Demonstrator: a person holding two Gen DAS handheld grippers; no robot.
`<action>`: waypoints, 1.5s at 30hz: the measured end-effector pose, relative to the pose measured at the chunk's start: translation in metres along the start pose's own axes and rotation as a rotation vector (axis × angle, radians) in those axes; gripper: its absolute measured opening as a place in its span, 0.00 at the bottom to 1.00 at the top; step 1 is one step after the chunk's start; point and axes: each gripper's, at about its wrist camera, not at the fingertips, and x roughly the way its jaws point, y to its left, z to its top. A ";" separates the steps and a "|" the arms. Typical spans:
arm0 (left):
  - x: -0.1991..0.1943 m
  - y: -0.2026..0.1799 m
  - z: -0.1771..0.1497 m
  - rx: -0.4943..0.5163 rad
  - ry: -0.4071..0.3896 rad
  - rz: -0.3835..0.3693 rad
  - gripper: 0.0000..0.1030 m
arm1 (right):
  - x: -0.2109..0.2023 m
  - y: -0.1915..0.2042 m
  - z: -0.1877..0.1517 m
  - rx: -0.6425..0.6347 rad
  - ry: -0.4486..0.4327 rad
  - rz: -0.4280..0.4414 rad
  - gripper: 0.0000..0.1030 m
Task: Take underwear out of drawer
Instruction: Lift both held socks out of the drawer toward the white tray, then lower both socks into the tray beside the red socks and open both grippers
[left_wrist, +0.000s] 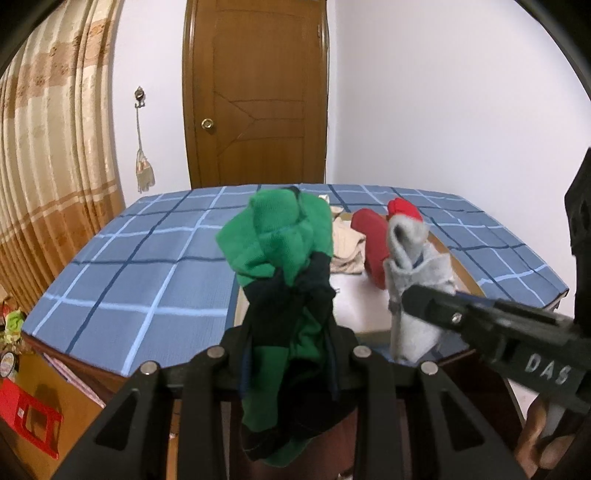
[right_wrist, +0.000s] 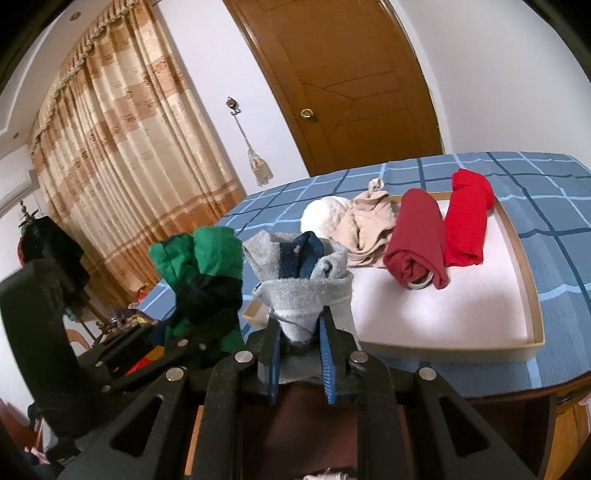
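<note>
My left gripper (left_wrist: 291, 332) is shut on a bunched green and dark navy underwear (left_wrist: 273, 236), which stands up between its fingers. To its right, my right gripper (left_wrist: 410, 299) is shut on a grey underwear (left_wrist: 413, 251). In the right wrist view the right gripper (right_wrist: 299, 332) pinches the grey underwear (right_wrist: 299, 291), which has a navy inner part, between blue pads (right_wrist: 327, 354). The green underwear (right_wrist: 207, 258) hangs in the left gripper (right_wrist: 195, 332) beside it. Behind both lies the shallow wooden drawer (right_wrist: 532, 295), holding a dark red roll (right_wrist: 417, 240), a bright red roll (right_wrist: 465, 221), a beige piece (right_wrist: 369, 225) and a white piece (right_wrist: 325, 218).
The drawer rests on a surface with a blue checked cover (left_wrist: 129, 266). A brown door (left_wrist: 258, 92) and a striped curtain (left_wrist: 48, 147) stand behind. A red crate (left_wrist: 29, 417) and clutter sit low on the left.
</note>
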 end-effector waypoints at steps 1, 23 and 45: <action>0.004 0.000 0.004 0.006 -0.004 0.002 0.28 | 0.004 -0.002 0.001 0.007 0.003 -0.005 0.20; 0.073 -0.004 0.028 0.083 0.086 0.037 0.28 | 0.068 -0.029 0.017 0.084 0.072 -0.118 0.20; 0.123 0.000 0.021 0.136 0.216 0.102 0.28 | 0.111 -0.042 0.014 0.156 0.132 -0.123 0.20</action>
